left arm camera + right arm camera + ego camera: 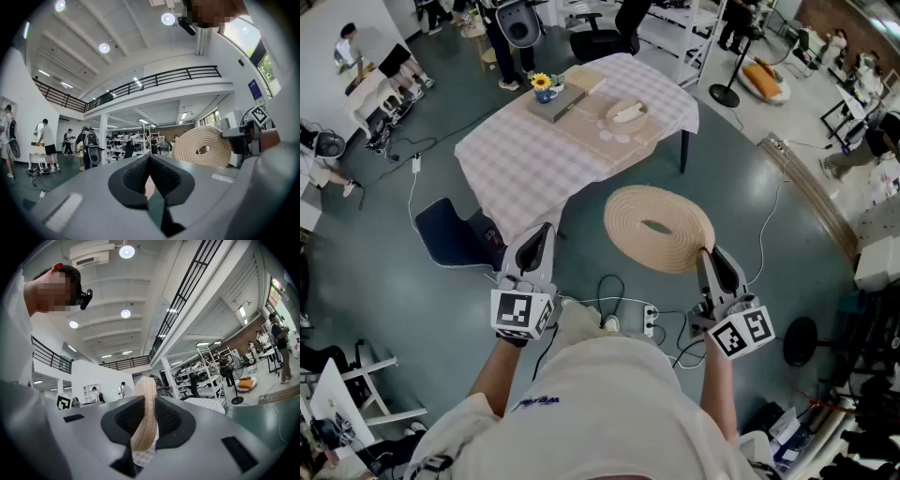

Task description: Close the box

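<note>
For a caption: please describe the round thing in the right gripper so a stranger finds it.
Find the checked-cloth table; nearer the person, over the grey-green floor, the right gripper clamps a lid by its edge. It alone is a flat disc of coiled beige rope with a dark oval centre.

Soft colours in a big room
The round lid (659,228) is sandy tan (coiled in rope rings). The tablecloth (516,169) has pale pink-and-white checks, the flower (542,82) is yellow, the chair (450,234) dark blue, the floor (375,253) grey-green.
</note>
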`<act>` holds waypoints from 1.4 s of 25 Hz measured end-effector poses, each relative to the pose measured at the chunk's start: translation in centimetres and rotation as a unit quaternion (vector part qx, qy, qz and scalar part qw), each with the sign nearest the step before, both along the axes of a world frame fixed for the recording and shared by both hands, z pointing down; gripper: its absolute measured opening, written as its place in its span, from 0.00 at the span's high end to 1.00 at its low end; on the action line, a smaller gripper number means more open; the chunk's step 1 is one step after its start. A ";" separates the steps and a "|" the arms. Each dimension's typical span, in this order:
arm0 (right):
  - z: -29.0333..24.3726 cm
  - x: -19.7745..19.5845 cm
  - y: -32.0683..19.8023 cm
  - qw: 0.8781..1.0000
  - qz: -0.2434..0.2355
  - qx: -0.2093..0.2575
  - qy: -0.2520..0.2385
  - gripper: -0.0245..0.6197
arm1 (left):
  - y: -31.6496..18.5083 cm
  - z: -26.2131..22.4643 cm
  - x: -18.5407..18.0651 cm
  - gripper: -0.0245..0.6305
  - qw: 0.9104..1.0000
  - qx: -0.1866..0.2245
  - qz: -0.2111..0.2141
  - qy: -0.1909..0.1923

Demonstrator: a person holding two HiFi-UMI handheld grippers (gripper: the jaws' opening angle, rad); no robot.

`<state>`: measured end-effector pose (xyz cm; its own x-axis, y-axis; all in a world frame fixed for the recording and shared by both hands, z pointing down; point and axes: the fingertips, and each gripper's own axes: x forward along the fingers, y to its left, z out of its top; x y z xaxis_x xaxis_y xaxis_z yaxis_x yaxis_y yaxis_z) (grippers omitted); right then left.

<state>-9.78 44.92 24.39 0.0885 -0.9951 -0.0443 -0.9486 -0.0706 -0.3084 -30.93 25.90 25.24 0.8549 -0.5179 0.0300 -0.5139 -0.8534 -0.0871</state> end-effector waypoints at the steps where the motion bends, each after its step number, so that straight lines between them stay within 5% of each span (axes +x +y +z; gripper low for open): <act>1: 0.1 0.2 0.0 1.000 0.000 0.000 0.001 0.85 | 0.0 0.2 0.0 0.96 1.000 0.000 -0.001 -0.001; 35: 1.5 1.9 2.5 0.997 0.059 -0.027 0.038 0.85 | 0.7 2.5 2.0 0.96 0.999 -0.007 0.022 -0.028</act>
<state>-7.88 47.40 25.92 0.2035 -0.9791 -0.0019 -0.9534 -0.1977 -0.2277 -28.91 26.57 27.78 0.8733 -0.4794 0.0862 -0.4708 -0.8762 -0.1030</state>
